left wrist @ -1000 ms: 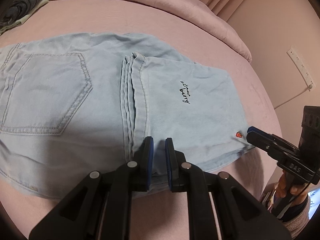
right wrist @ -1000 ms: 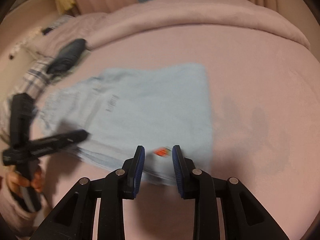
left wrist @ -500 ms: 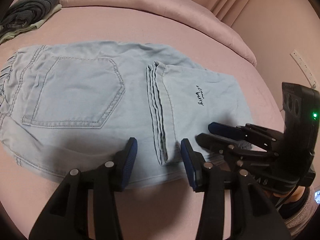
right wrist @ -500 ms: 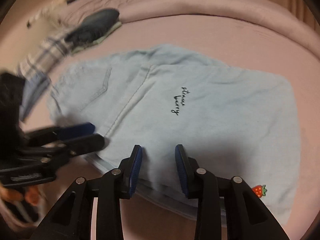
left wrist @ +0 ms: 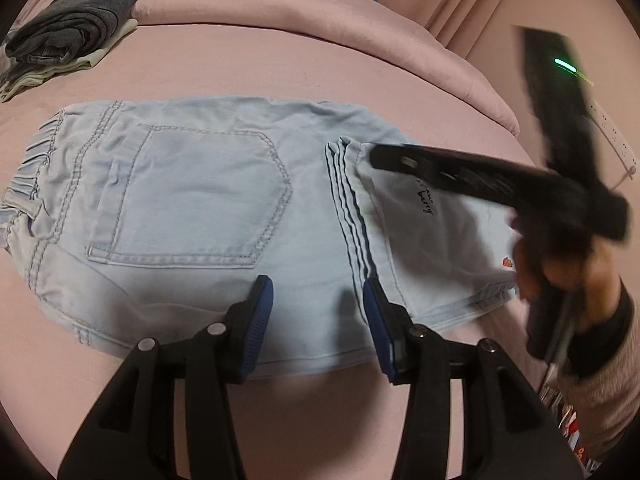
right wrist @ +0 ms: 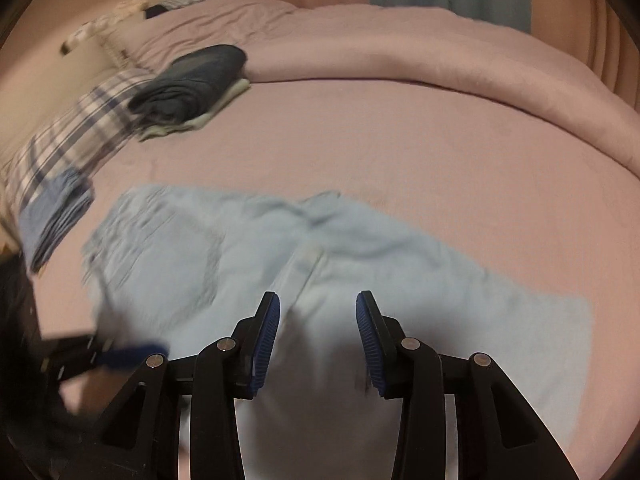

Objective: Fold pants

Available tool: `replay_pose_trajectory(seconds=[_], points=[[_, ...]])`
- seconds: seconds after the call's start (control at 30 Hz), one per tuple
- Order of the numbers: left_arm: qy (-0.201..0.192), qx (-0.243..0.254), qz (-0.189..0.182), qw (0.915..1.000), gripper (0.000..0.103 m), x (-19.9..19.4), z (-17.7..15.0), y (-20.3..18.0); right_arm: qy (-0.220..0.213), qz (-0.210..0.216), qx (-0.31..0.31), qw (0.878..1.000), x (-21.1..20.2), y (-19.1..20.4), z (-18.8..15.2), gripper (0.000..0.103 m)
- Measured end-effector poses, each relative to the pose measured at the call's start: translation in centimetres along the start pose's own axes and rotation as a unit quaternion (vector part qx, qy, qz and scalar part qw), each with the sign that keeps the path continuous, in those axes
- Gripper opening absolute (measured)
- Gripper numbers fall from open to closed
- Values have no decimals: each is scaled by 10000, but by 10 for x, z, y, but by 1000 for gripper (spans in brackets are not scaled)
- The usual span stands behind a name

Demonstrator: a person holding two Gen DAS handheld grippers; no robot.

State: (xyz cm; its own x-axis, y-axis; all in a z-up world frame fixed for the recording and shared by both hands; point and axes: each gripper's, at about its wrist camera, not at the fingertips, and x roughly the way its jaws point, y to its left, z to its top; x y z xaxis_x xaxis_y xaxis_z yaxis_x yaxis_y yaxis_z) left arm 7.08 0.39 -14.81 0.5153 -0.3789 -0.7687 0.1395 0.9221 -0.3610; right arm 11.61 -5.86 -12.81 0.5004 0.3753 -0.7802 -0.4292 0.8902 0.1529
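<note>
Your left tongs [left wrist: 318, 314] stand spread with nothing pinched, hovering over the pants' [left wrist: 192, 208] near edge; your right tongs [right wrist: 318, 330] are also spread and empty, above the folded-back legs. The pants lie flat on the bed [left wrist: 280, 68] just beyond both tongs. The legs are already doubled over; folding toward the waistband seems left. Their long axis runs crosswise, waistband to the left.
</note>
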Motion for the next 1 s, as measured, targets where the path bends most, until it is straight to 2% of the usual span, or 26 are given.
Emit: replay_pose_trajectory(seconds=[0.07,0.17,0.27,0.47,0.57,0.6,0.67,0.73,0.87,1.0], points=[[3,-16,-30,10000,47,0,-1,3,484,-75,121,9987,25,-5,4,41],[-10,-29,-69,10000,47,1,-1,5,411,10,36,9991,24,-2,5,49],[-41,-99,-106,9999,47,-3,-2,6,455,-19,89,9989,12,0,-1,50],[-130,-330,-171,9992,47,-17,-12,17,258,407,-124,9988,-22,17,-25,50],[-179,-378,-145,9990,47,-25,-19,18,399,330,-446,9977,-22,28,-39,50],[-189,-412,-156,9988,47,-28,-22,19,628,276,-612,9958,-13,35,-46,50],[-237,-510,-179,9983,47,-37,-26,23,593,107,-856,9945,-9,45,-53,53],[-280,-756,-309,9963,49,-47,-32,32,659,205,-701,9951,-12,45,-49,53],[-434,-1263,-199,9908,61,-66,-46,56,528,436,-545,9962,-19,47,-48,53],[-438,-2206,-299,9739,60,-70,-64,96,323,514,-594,9964,-26,56,-51,53]])
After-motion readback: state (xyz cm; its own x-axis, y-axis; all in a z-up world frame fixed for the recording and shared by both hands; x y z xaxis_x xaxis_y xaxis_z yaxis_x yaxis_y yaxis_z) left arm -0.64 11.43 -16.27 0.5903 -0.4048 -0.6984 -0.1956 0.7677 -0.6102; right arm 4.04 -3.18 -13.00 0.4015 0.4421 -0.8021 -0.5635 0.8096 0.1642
